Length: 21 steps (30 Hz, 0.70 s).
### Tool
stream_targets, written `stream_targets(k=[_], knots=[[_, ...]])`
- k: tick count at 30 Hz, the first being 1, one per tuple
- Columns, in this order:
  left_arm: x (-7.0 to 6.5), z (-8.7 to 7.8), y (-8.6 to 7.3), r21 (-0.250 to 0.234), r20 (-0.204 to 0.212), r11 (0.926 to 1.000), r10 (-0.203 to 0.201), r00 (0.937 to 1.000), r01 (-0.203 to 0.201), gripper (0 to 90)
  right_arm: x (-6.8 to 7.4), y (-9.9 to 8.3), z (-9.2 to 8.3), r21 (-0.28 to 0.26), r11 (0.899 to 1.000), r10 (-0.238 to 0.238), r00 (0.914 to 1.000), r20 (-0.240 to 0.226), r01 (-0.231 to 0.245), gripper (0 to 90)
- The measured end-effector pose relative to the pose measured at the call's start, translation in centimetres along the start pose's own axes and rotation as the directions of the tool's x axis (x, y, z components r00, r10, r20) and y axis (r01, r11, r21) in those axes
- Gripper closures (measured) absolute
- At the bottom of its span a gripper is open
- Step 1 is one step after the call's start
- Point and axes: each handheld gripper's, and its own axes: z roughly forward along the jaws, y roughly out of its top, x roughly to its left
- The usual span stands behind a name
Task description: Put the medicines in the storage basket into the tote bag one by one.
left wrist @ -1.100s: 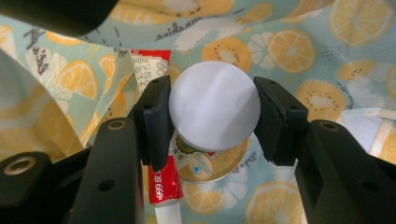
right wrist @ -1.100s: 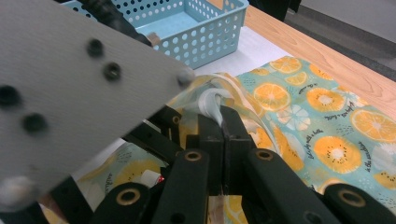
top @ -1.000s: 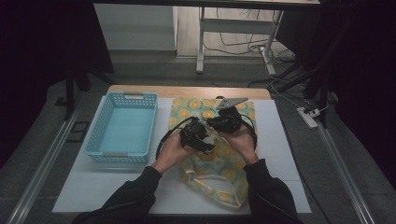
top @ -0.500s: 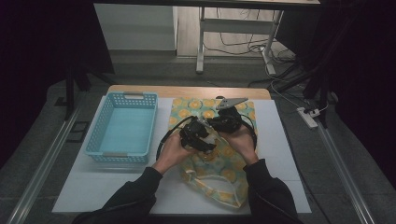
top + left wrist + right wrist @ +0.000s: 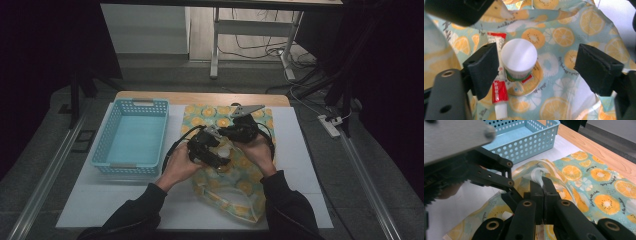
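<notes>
Packing: small items lie in a citrus-print fabric bag point(image 5: 227, 185) on the white mat point(image 5: 125, 200), right of the blue basket point(image 5: 131, 136).
Right gripper point(image 5: 543, 185): jaws pressed together on a fold of the bag's rim, the pale lining bunched between the pads. Judged purpose: lifting that edge to hold the mouth open so the other hand can work inside.
Left gripper point(image 5: 536, 62): jaws spread, having just been opening; a white-capped jar point(image 5: 519, 58) stands between them. The left pad sits just beside the jar, whether touching I cannot tell; the right pad stands well apart from it. Reads as a release, the jar just set down in the bag.
Jar: round flat white lid, short body with a green and red label band at the base. Upright on the bag's inner floor, centred on an orange-slice print.
Tube point(image 5: 498, 86): red and white, white cap pointing near, lying flat against the jar's left side and partly under the left pad.
Bag: teal cloth with orange and kiwi slices and small script; far half flat on the mat, near half rumpled.
Basket: perforated plastic, nothing inside it, well left of both hands.
Hands: close together over the bag's middle, in the high view point(image 5: 200, 150).
</notes>
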Motion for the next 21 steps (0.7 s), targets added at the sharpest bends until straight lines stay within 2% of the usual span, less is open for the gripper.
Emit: stream_targets(k=[10,15,18,21], knots=[[-0.6,-1.3,-1.4,-0.033,0.018,0.9992,-0.023,0.9996,0.024,13.0,0.4,0.2,0.0,-0.001,1.0,-0.011,0.9999,-0.01,0.011,89.3],[-0.8,-1.7,-2.1,-0.047,0.019,0.9983,-0.032,0.9993,0.033,7.6,0.4,0.2,0.1,0.004,1.0,-0.012,0.9999,-0.011,0.012,89.3],[-1.1,-2.0,-2.5,-0.054,0.02,0.9981,-0.027,0.9994,0.028,4.4,0.5,0.2,0.1,0.005,1.0,-0.011,0.9998,-0.015,0.011,89.2],[-1.3,-2.2,-2.8,-0.064,0.039,0.9977,-0.021,0.999,0.024,2.4,0.5,0.2,0.1,0.005,1.0,-0.012,0.9998,-0.017,0.012,89.3]])
